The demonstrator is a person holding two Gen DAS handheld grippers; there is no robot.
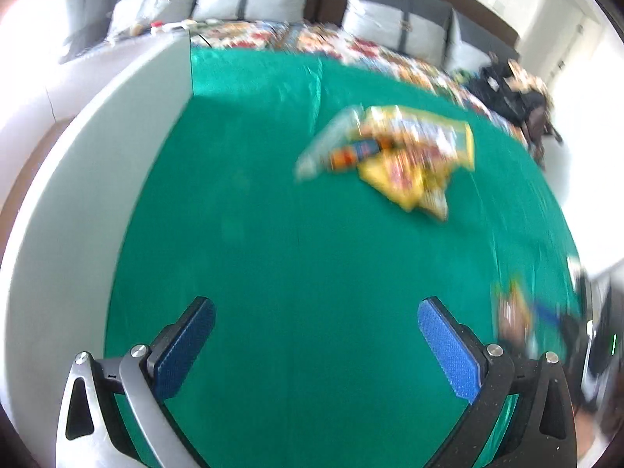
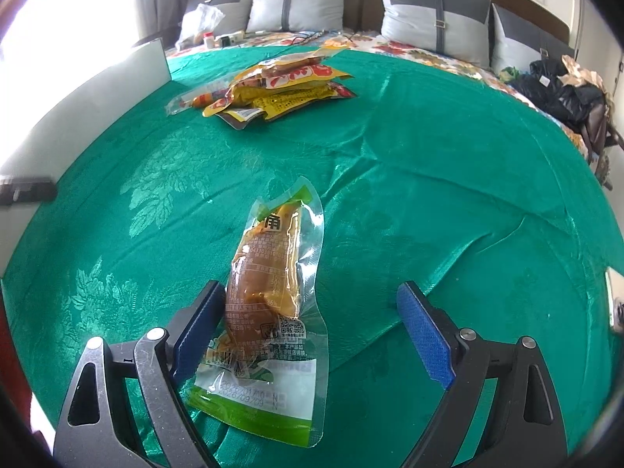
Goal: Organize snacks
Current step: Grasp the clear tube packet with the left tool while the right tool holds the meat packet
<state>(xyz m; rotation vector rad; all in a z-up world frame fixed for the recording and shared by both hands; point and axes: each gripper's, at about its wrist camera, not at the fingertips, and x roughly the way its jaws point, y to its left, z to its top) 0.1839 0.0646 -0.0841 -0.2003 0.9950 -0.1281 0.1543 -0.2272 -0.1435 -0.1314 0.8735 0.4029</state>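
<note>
On the green bedspread (image 2: 429, 163), a clear vacuum-sealed snack pouch (image 2: 269, 304) lies between the spread fingers of the right gripper (image 2: 312, 327). It sits off-centre, its edge at or against the left pad (image 2: 199, 327) and well apart from the other. Its long axis runs away from the gripper, roughly along the fingers, toward the snack pile (image 2: 273, 85) further up the bedspread. The left gripper (image 1: 316, 343) is also spread and empty over bare bedspread, with the pile well ahead. The right hand is clearly nearer the pouch.
</note>
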